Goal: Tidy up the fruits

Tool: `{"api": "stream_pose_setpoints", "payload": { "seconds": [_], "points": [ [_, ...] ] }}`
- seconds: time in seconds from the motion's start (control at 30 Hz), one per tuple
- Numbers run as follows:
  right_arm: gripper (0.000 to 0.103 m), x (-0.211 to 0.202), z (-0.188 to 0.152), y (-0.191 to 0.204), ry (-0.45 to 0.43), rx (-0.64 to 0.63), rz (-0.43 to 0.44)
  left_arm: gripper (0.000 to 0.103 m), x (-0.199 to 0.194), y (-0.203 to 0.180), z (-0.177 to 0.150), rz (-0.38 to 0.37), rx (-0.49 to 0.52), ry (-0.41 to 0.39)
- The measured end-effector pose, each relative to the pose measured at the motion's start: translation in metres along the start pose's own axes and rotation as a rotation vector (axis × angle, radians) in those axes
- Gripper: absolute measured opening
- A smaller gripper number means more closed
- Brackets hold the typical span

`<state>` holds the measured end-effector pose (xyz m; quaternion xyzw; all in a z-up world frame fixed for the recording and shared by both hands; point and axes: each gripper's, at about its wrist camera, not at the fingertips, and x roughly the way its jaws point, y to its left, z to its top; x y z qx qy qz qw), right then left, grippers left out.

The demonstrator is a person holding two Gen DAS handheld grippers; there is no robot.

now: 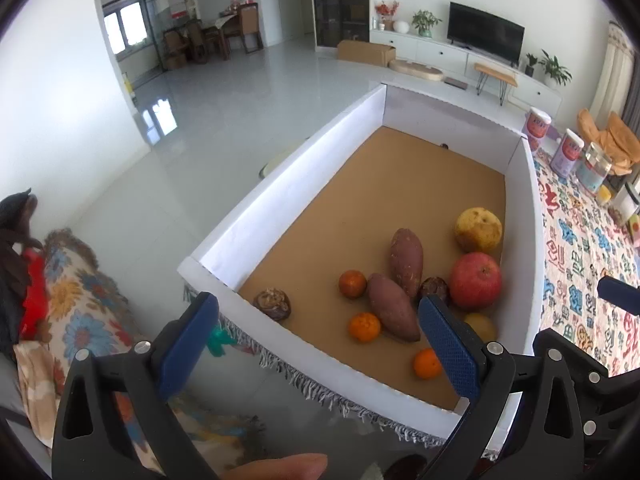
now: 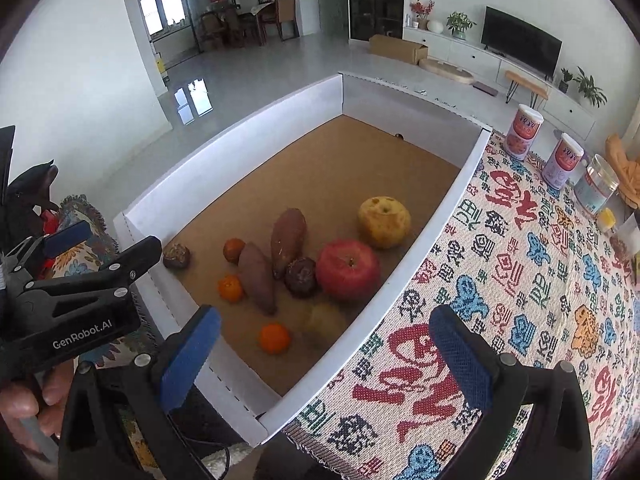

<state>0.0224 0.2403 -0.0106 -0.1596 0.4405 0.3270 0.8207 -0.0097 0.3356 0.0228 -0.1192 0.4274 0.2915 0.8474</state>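
Note:
A white-walled box with a brown floor holds the produce at its near end. There is a red apple, a yellow pear-like fruit, two sweet potatoes, three small oranges, two dark wrinkled fruits and a yellowish fruit. My left gripper is open and empty above the box's near wall. My right gripper is open and empty above the box's near right corner.
A patterned cloth covers the table right of the box. Two pink canisters and a glass jar stand at its far edge. A floral cushion lies on the left. The left gripper's body shows in the right wrist view.

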Motion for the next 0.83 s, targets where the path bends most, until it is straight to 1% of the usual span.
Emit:
{"api": "stream_pose_setpoints", "payload": {
  "seconds": [0.47,0.6,0.83],
  "points": [
    [0.103,0.0052,0.0018,0.0048,0.013,-0.006,-0.006,0.101,0.0061,0.0058,0.0002,0.006,0.002,0.005],
    [0.103,0.0056,0.0027,0.0051,0.012,-0.006,-0.008,0.101,0.0051,0.0047,0.0006,0.018,0.013,-0.001],
    [0.103,0.0034,0.0023,0.0027,0.005,0.000,-0.011,0.102,0.0007,0.0081,0.0009,0.012,-0.006,-0.007]
  ]
}}
